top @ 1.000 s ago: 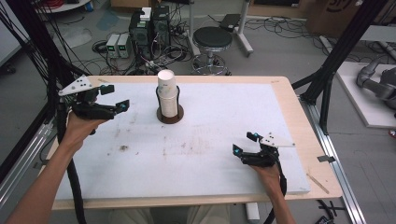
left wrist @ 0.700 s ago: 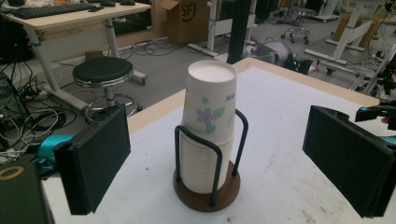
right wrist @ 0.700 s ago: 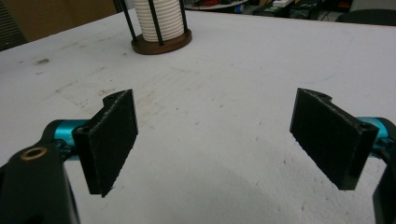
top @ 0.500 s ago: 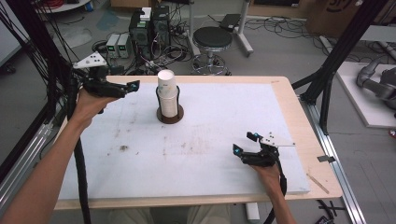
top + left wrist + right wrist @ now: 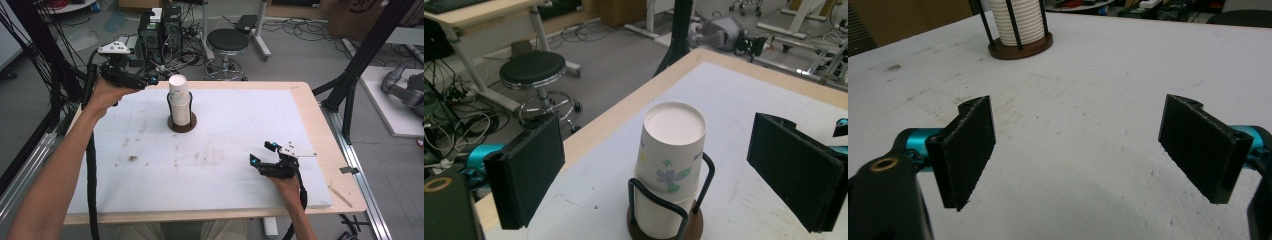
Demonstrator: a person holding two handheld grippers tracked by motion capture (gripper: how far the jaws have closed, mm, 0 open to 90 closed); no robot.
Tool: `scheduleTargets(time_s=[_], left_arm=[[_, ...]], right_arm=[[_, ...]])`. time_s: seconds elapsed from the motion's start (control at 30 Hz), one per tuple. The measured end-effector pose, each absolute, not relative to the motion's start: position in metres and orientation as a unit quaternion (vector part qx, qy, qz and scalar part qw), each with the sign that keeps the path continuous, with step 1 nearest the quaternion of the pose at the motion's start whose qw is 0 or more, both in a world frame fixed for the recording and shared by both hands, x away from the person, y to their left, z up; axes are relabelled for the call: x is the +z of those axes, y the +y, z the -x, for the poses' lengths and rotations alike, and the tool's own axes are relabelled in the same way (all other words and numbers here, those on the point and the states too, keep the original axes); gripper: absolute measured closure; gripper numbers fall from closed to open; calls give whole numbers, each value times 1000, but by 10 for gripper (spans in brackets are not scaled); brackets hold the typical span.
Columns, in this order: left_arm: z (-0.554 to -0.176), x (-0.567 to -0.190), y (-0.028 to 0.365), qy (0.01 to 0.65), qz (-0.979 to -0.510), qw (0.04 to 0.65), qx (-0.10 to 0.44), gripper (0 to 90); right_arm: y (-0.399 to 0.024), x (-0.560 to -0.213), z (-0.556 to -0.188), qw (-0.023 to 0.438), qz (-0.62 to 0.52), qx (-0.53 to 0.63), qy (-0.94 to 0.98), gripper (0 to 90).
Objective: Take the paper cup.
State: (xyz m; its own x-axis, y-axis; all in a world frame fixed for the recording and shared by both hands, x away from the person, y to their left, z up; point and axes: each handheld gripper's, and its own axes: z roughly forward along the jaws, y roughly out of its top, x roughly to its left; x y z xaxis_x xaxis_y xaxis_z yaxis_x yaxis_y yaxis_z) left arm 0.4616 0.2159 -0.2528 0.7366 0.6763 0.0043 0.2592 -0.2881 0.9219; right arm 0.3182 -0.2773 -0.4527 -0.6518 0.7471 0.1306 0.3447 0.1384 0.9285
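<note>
Since 1 second ago, left gripper point(image 5: 150, 80) rose toward 12 o'clock, gaping beside the cup stack point(image 5: 179, 101). No cup taken yet. Right gripper point(image 5: 263, 154) rests open.

Cup stack point(image 5: 672, 145): white, top cup printed with purple flowers, green leaves, small yellow marks. Holder point(image 5: 687, 227): dark brown round base, black wire uprights. Worktop point(image 5: 310, 107): white sheet, brownish stains, pale wood border. Left claw point(image 5: 150, 79), right claw point(image 5: 262, 153): black pads, teal fittings. Stool point(image 5: 528, 69): black seat.
</note>
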Motion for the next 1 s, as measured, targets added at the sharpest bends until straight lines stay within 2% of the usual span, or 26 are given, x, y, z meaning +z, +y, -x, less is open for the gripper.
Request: scheduleTargets(time_s=[0.53,0.93,1.0], left_arm=[[-497,-259,176,281,-817,475,169,83],[-510,-254,161,295,-835,436,160,91],[-513,-255,158,304,-844,414,155,92]], right_arm=[[-277,-453,-318,193,-370,538,733,154],[-276,-453,-319,185,-373,537,733,154],[-276,-453,-319,188,-373,537,733,154]])
